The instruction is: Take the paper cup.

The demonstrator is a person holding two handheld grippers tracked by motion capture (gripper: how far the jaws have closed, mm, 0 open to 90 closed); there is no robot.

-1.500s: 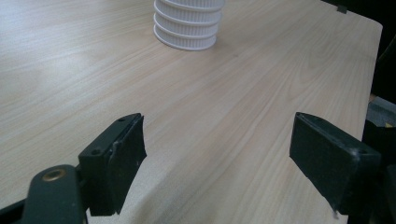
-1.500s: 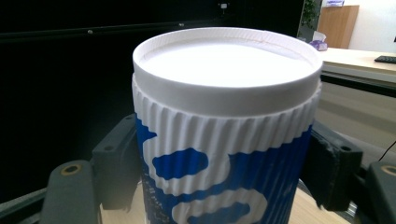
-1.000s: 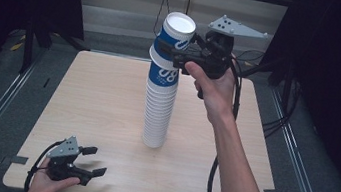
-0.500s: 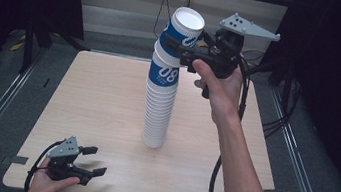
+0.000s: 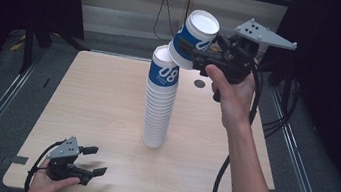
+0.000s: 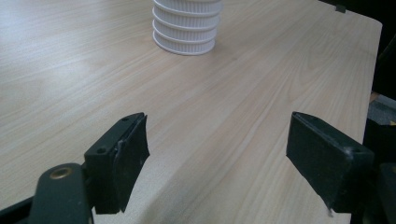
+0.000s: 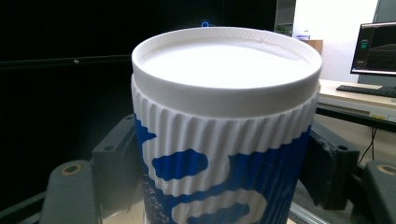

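High view, near the table's [image 5: 107,97] front left corner: the left tongs [image 5: 93,161] rest low on the wood in the person's left hand [image 5: 47,185], jaws spread apart with nothing between them. Left gripper view has the same two black jaws wide open above bare light woodgrain, and the ribbed white base of the cup stack [image 6: 187,28] stands further off on the table, well apart from them.

Toward the middle of the table in the high view, the cup stack [image 5: 159,104] rises upright, white ribbed sleeves below and a blue printed cup at its top with an open white mouth.

Just right of the stack's top and above it, a single blue-and-white cup [image 5: 194,39] hangs in the air, tilted, its base close to the stack's rim. The right tongs [image 5: 196,57] clamp its lower body from the right, held by the person's right hand [image 5: 232,92], whose forearm comes up from the bottom edge. Right gripper view shows that cup [image 7: 224,130] close up, white rim on top, a black jaw pressed against each side.
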